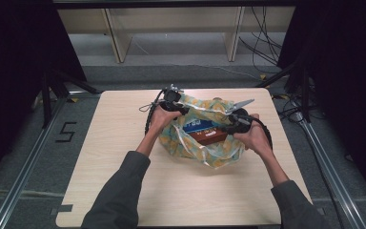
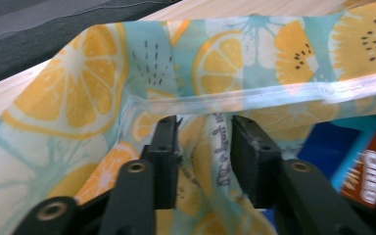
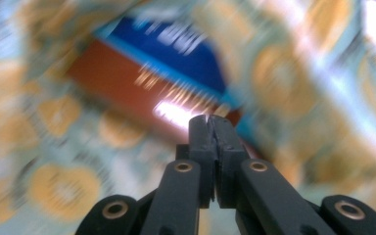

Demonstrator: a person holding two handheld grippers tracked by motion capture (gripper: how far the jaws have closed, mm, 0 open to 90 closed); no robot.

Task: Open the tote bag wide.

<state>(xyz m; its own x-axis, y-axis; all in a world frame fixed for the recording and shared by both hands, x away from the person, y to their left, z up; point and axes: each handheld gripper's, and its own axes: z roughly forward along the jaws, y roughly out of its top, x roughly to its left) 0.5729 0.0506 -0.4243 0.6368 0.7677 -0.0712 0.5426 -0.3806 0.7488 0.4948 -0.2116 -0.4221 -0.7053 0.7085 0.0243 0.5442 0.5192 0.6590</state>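
**A:** What does the surface look like, and the room around it?

**B:** A pale wooden surface [image 1: 124,181] with rounded corners, seen from above; it stands on grey carpet; dark curtains hang at both sides; metal rails run along the floor left and right; a light wooden frame stands at the far wall, and black cables trail on the floor at the far right; a black figure five is marked on the floor to the left.

**A:** How many of each thing?

**B:** One cloth bag [image 1: 219,155]; one boxed packet [image 1: 205,132] inside it; two grippers, one in each of the person's hands; two grey-sleeved forearms coming in from the bottom.

**A:** Describe the bag and where it lies.

**B:** It sits toward the far middle of the surface, between the two hands; soft cloth in light teal, printed with orange citrus slices and kiwi-like rounds, with a pale hem [image 2: 254,95] along the mouth; the mouth is open and crumpled; the packet within shows a dark blue upper part and a red-brown lower part with white lettering, too blurred to read in full.

**A:** And the grippers?

**B:** The left gripper [image 1: 174,106] is at the bag's far left edge; its jaws stand partly spread with a fold of printed cloth [image 2: 210,156] between them, the pads not pressing on it; the right gripper [image 1: 236,125] is at the bag's right side, jaws pressed together with nothing visible between them; its own view is blurred.
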